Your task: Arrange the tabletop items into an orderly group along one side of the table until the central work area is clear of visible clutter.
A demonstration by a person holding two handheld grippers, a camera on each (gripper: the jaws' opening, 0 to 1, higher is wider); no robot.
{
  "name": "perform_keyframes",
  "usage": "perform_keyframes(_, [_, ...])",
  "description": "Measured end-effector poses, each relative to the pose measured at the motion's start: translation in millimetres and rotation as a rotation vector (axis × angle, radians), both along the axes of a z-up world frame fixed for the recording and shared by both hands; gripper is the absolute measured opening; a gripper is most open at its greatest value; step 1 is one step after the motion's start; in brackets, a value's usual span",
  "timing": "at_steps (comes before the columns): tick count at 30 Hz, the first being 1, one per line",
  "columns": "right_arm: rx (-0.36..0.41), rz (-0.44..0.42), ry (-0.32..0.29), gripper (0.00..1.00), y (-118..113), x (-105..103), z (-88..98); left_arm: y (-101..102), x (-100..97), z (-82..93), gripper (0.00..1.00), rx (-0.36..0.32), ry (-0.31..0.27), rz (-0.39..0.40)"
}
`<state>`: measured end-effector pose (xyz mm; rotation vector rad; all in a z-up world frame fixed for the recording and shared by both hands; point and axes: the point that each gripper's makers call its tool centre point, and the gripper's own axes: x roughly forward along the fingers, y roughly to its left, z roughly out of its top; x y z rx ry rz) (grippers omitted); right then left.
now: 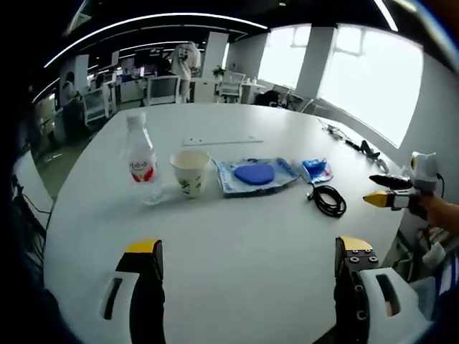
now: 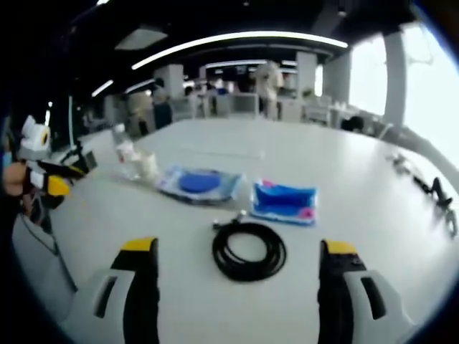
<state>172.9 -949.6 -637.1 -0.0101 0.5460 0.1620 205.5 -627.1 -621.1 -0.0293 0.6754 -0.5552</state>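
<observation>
1. The left gripper (image 1: 247, 261) hung over the near part of the white table (image 1: 237, 236), jaws spread wide with nothing between them and bare tabletop showing in the gap.
2. The right gripper (image 2: 240, 266) also had its jaws spread wide, holding nothing. In the right gripper view a coiled black cable (image 2: 249, 251) lay on the table between the two jaw tips, not touched by either.
3. In the left gripper view the items stood in a loose row across the middle of the table: a clear water bottle (image 1: 142, 161) with a red label, upright; a paper cup (image 1: 191, 172) just beside it, upright; then a flat clear packet with a blue round thing inside (image 1: 256, 175); then a small blue packet (image 1: 315, 170).
4. The cable (image 1: 328, 200) lay nearer the camera than the small blue packet, close to it but apart.
5. In the right gripper view the small blue packet (image 2: 284, 203) lay just beyond the cable, with pink at its corners. The flat packet (image 2: 199, 184) lay to its left, and the bottle (image 2: 125, 154) and cup (image 2: 148, 165) farther left, blurred.
6. The right gripper showed at the right edge of the left gripper view (image 1: 391, 192), held in a hand (image 1: 439, 211) off the table's edge.
7. The left gripper showed at the left edge of the right gripper view (image 2: 61, 179); its jaw state could not be told there.
8. More dark cables (image 1: 355, 143) lay along the far right edge of the table, by the windows.
</observation>
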Motion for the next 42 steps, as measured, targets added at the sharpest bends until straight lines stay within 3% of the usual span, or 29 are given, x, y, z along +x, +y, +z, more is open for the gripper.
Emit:
perform_keyframes(15, [0.033,-0.02,-0.003,0.9,2.2,-17.9,8.3,50.8,-11.9,2.6,0.99,0.011,-0.018,0.037])
perform_keyframes(26, [0.058,0.001,0.009,0.93,14.4,-41.9,9.7,82.4,-26.5,15.8,0.99,-0.02,-0.055,0.073])
perform_keyframes(42, [0.015,-0.015,0.013,1.0,-2.5,-59.2,25.8,82.7,-46.1,9.1,0.98,-0.058,-0.026,0.021])
